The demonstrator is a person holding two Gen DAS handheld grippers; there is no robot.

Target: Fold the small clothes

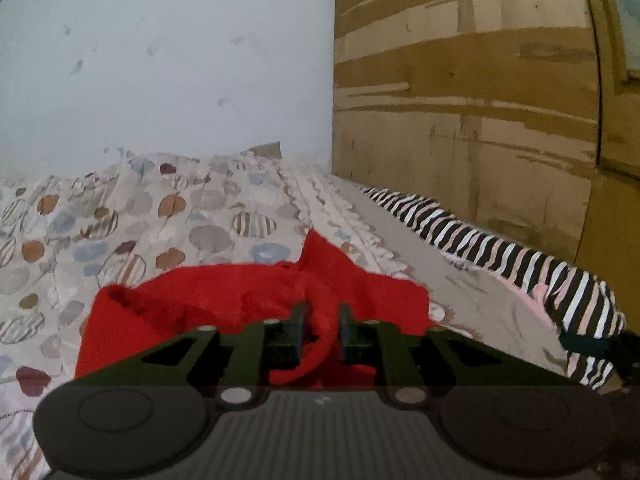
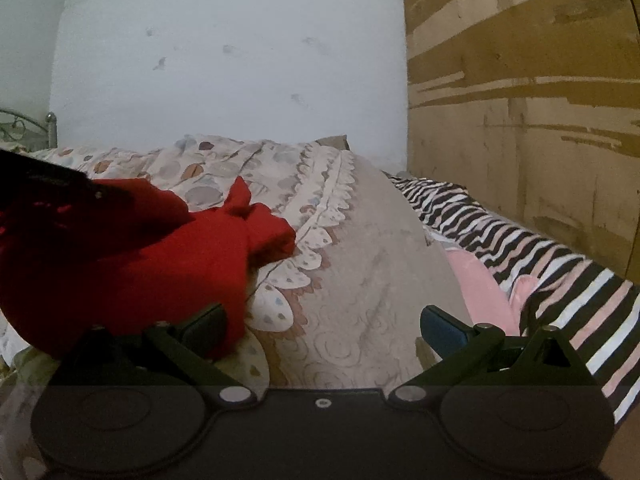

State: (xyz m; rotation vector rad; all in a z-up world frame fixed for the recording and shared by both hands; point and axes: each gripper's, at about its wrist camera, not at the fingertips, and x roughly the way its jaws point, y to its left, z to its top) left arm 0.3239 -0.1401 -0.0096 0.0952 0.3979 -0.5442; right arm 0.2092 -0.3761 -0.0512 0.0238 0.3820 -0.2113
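In the left wrist view, the dotted bedspread (image 1: 132,216) fills the left and middle of the frame, its lower left corner hidden behind the gripper body. The red garment (image 1: 248,304) lies crumpled on it at lower centre, and its near edge is cut off by the left gripper (image 1: 322,330). The jaws stand narrowly apart with a rolled fold of red cloth running between them; whether the pads press on it is hard to make out. To the right, a black-and-white striped cloth (image 1: 500,256) runs along the foot of a worn cardboard panel (image 1: 460,100).

In the right wrist view, the same red garment sits bunched at left, its upper left part shadowed by a dark blurred shape that cannot be identified. The right gripper (image 2: 324,326) at bottom centre has its fingers spread wide with only bedspread between them; the left finger lies just beside the red hem. A pink cloth (image 2: 480,284) shows partly under the stripes at right.
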